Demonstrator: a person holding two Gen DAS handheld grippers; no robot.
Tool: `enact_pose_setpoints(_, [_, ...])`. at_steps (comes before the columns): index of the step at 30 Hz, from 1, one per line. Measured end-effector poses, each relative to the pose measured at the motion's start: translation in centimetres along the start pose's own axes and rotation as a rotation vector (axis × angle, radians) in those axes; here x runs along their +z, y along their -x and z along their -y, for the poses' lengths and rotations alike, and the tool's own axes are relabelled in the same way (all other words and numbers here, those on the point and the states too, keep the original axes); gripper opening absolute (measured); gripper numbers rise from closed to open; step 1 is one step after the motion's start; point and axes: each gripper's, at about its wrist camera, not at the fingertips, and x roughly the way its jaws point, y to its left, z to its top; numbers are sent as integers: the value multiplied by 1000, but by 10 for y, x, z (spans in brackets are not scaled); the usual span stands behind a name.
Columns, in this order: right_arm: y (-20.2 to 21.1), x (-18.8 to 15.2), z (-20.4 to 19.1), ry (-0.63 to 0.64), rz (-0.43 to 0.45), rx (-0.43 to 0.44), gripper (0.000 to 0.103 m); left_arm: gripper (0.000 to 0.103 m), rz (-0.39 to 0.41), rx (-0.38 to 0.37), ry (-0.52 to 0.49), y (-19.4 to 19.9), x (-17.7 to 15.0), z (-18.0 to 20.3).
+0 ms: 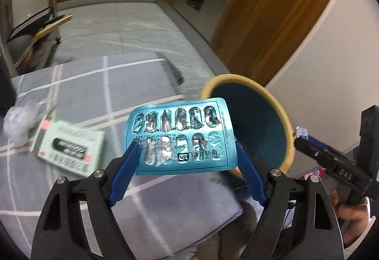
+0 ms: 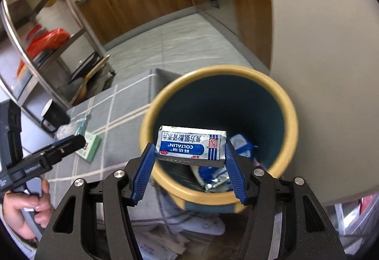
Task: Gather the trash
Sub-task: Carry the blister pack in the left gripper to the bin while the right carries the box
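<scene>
Between the left gripper's (image 1: 186, 153) fingers (image 1: 129, 165), a blister pack (image 1: 180, 136), held over the table edge (image 1: 165, 200). Just right of those fingers and beyond, the bin (image 1: 287, 132). Left of them, on the table, a medicine box (image 1: 68, 146); further left, a crumpled wrapper (image 1: 19, 122). Between the right gripper's (image 2: 190, 153) fingers (image 2: 233, 170), a sachet (image 2: 190, 145), directly over the bin's mouth (image 2: 290, 122); below it, inside, more wrappers (image 2: 213, 177). Far left of those fingers, a mug (image 2: 55, 113) on the table.

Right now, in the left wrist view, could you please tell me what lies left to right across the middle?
Crumpled plastic → green medicine box → blister pack → bin → right gripper.
</scene>
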Motion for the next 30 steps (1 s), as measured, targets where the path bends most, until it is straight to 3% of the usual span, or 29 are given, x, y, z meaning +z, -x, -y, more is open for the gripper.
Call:
enact_pose_setpoints(8, [11, -4, 20, -37, 18, -13, 60, 79, -10, -71, -18, -23, 16, 44])
enact_pose_setpoints(16, [17, -2, 33, -82, 43, -23, 60, 79, -67, -77, -80, -58, 20, 80])
enact_pose_setpoints(24, [20, 1, 55, -144, 56, -30, 60, 79, -91, -130, -127, -75, 19, 97])
enact_pose_setpoints(30, [15, -2, 56, -144, 42, -32, 60, 79, -88, -121, -105, -78, 18, 92])
